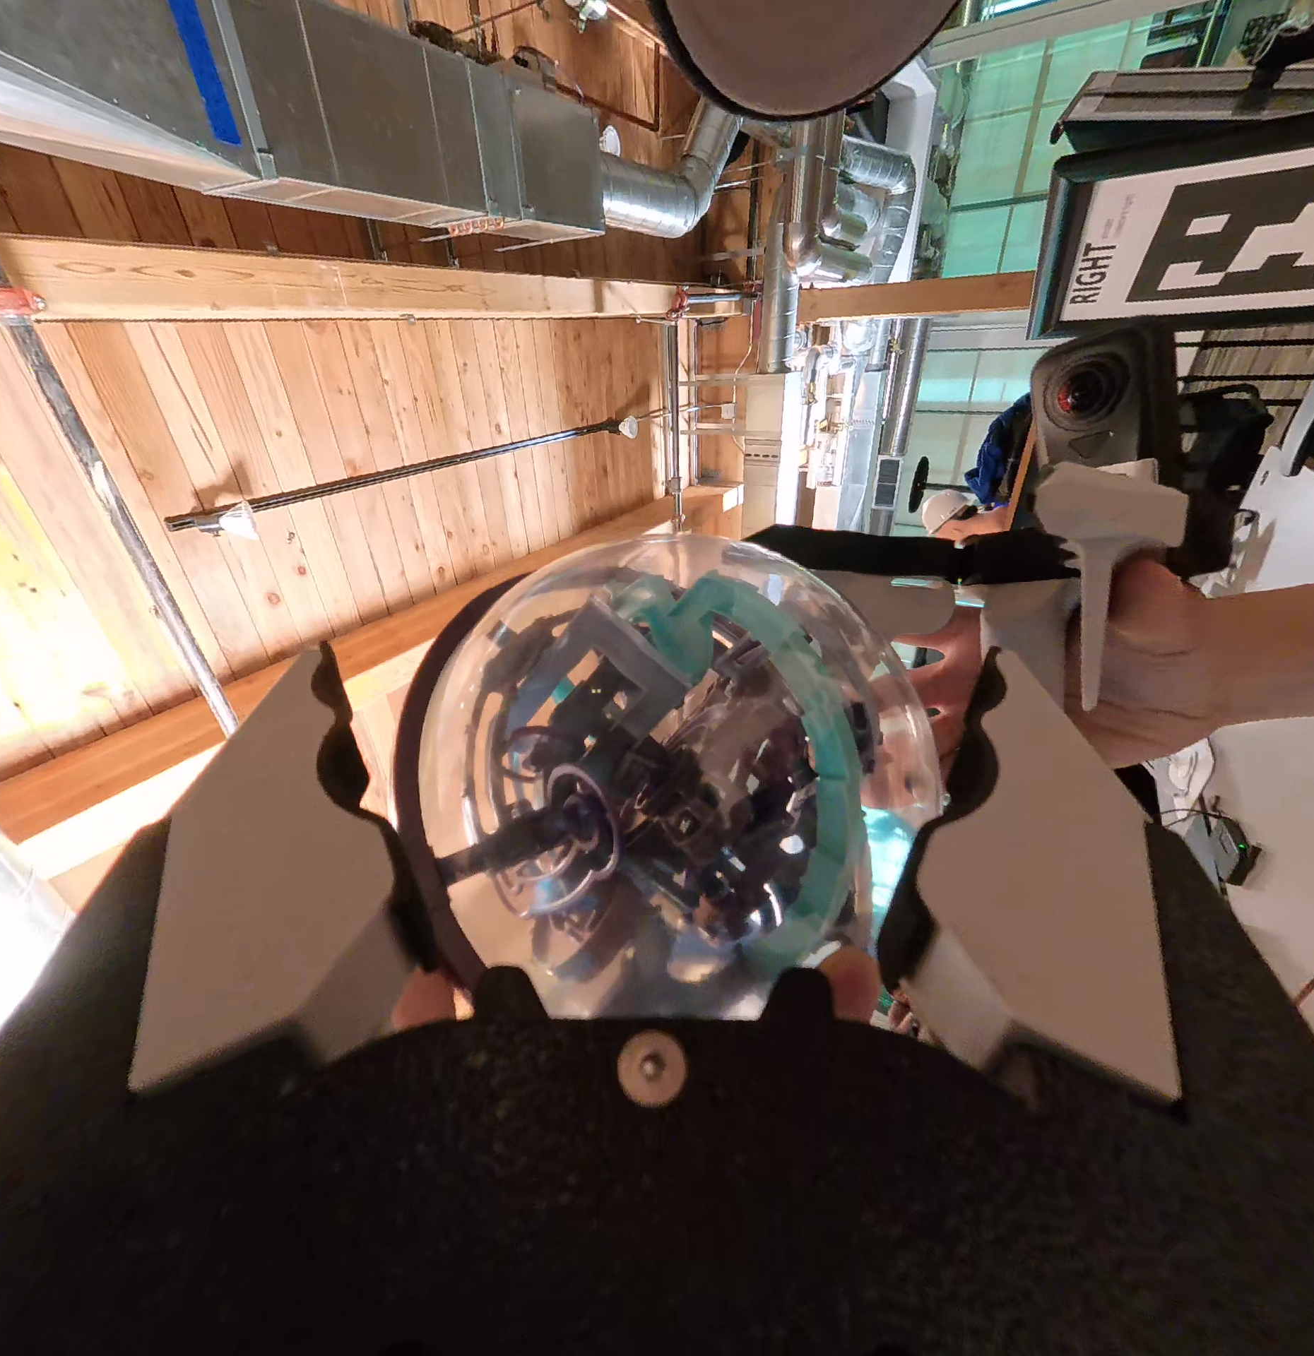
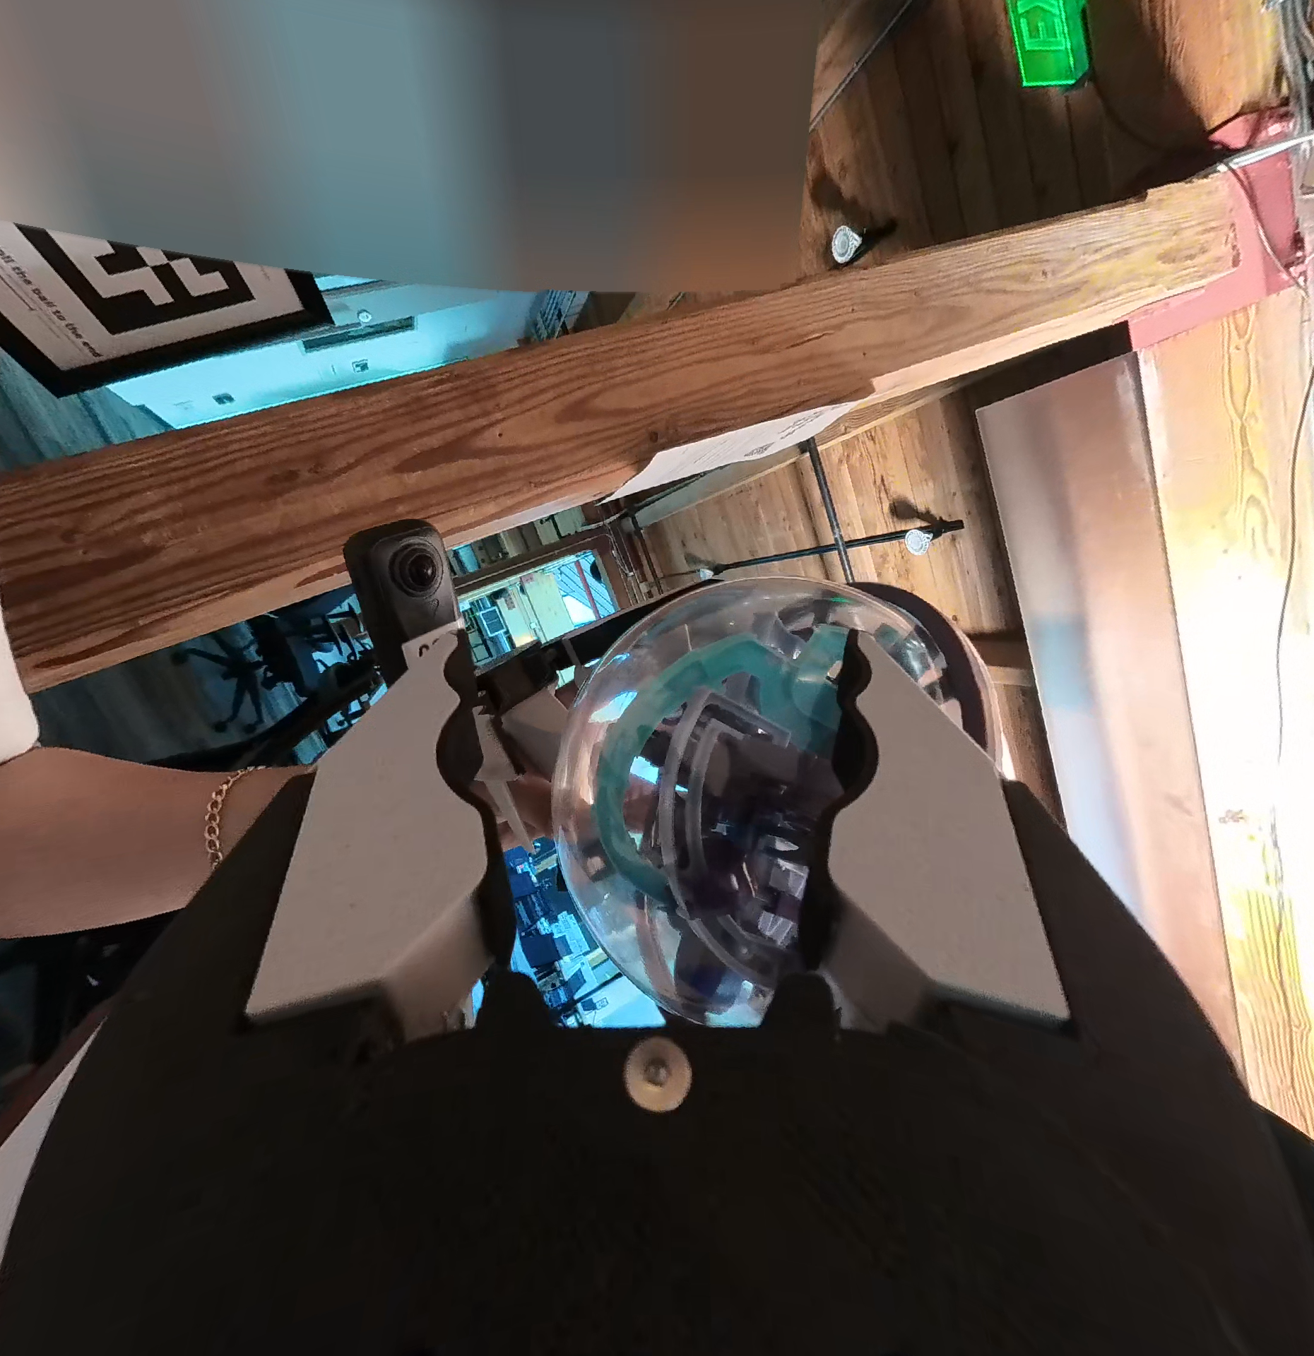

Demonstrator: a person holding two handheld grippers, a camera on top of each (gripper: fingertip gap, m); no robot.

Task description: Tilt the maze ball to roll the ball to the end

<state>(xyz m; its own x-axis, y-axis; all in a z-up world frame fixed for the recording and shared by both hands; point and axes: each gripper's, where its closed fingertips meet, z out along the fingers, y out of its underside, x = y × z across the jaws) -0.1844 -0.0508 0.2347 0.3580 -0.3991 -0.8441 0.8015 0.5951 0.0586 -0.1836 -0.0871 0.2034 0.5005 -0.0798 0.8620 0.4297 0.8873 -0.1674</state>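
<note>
The maze ball (image 1: 661, 770) is a clear sphere with teal and grey tracks inside and a dark rim, held up in the air. My left gripper (image 1: 658, 660) has its jaws wide and both pads press on the ball's sides. In the right wrist view the ball (image 2: 713, 807) sits off to the right between the fingers of my right gripper (image 2: 650, 653). The right finger (image 2: 918, 770) lies against the ball, while the left finger (image 2: 390, 770) stands clear of it. I cannot make out the small ball inside.
Both views look up at a wooden plank ceiling with a beam (image 2: 492, 455) and metal ducts (image 1: 419, 132). The person's hand (image 1: 1153, 660) holds the right gripper close beside the ball. A forearm with a chain bracelet (image 2: 221, 807) is at the left.
</note>
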